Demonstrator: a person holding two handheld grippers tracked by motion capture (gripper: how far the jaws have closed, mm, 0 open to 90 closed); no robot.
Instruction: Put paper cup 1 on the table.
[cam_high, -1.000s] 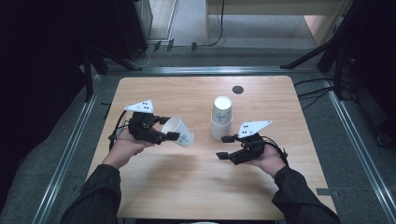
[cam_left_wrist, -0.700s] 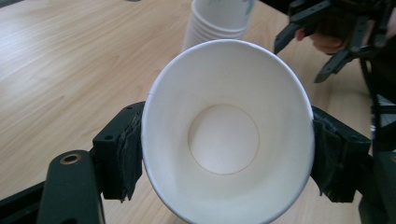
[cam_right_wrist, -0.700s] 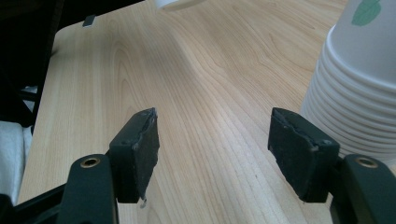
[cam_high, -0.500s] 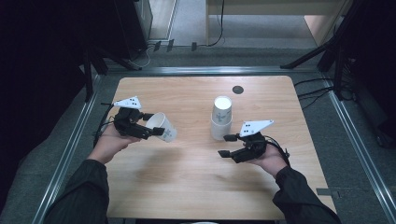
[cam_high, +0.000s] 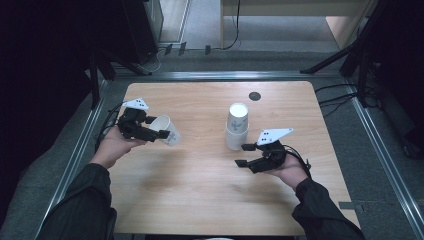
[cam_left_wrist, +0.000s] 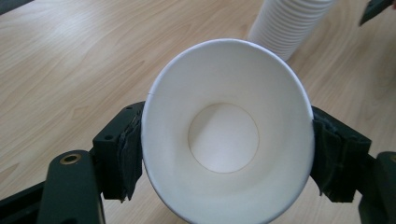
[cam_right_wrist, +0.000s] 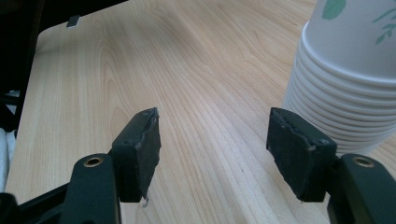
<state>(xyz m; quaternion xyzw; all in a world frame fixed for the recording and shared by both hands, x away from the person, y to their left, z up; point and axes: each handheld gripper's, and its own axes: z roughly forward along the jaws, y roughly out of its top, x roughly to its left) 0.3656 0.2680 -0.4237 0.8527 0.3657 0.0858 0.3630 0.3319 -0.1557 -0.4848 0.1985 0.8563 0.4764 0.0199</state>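
Left gripper (cam_high: 161, 134) of mine has a single white paper cup (cam_high: 167, 129) clamped between its pads, the jaws partly apart and pressed to the cup's sides. On the left gripper view I look straight into the cup's mouth (cam_left_wrist: 224, 135); each black pad (cam_left_wrist: 125, 149) bears on the wall just below the rim, and I can see the round bottom inside. From the high view the cup lies tipped on its side in the grip, over the left part of the wooden table (cam_high: 200, 200), well apart from the stack.

Over on the other side, my right gripper (cam_high: 244, 155) holds nothing. Its jaws have just been closing, yet a clear gap remains and I see only bare wood between the pads (cam_right_wrist: 140, 151) on the right gripper view. It sits just beside the stack of paper cups (cam_high: 237, 126), which stands upright near the middle of the table; in that view the stack (cam_right_wrist: 345, 84) rises past the right-hand pad, with green leaf print on the top cup. I cannot tell whether that pad touches the stack.

A small dark round disc (cam_high: 254, 96) sits in the tabletop behind the stack.
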